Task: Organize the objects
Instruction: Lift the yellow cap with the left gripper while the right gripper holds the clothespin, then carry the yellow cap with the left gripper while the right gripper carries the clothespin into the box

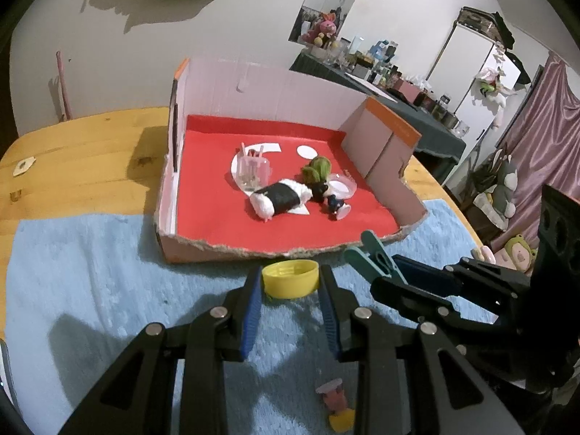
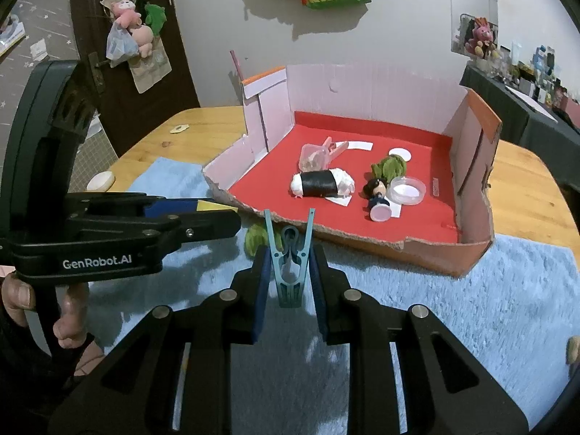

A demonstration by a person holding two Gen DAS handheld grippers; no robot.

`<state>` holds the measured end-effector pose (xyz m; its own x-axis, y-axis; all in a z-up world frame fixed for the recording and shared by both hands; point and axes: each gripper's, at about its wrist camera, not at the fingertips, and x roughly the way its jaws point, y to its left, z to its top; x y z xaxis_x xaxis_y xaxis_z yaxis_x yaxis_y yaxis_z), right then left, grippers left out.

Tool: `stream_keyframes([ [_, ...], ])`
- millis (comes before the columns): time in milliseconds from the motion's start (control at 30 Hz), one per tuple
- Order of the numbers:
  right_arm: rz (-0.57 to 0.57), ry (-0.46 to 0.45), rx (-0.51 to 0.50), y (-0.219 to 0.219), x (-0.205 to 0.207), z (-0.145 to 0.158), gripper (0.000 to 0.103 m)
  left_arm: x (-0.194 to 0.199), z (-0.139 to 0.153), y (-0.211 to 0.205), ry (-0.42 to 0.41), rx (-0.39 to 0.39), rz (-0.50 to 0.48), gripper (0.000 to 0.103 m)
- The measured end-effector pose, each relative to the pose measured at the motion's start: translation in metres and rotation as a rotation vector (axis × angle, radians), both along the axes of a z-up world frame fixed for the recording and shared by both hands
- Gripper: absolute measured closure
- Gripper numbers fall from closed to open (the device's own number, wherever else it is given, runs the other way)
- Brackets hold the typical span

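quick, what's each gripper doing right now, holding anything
Left gripper: closed on the yellow bottle cap, held between its jaws.
Right gripper: closed on the teal clothespin, gripped near its tail end.

A yellow cap (image 1: 290,278), open side up, sits clamped between the left gripper's (image 1: 290,282) blue pads above the blue towel (image 1: 90,272). A teal clothespin (image 2: 289,261) stands upright, prongs up, pinched in the right gripper (image 2: 289,272). The torn box (image 2: 380,243) with red floor holds a sushi toy (image 2: 320,182), a doll (image 2: 377,195), a clear dish (image 2: 406,189) and a green plush (image 2: 389,166).
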<state>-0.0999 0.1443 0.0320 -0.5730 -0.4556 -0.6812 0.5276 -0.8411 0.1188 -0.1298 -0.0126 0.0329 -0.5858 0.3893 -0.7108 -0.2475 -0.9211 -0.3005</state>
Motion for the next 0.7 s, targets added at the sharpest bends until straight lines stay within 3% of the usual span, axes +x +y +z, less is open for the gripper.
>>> stream_keyframes([
  [700,-0.006,-0.016,0.017,0.0,-0.032,0.011,0.082,-0.038,0.009,0.005,0.005,-0.036,-0.013,0.071],
])
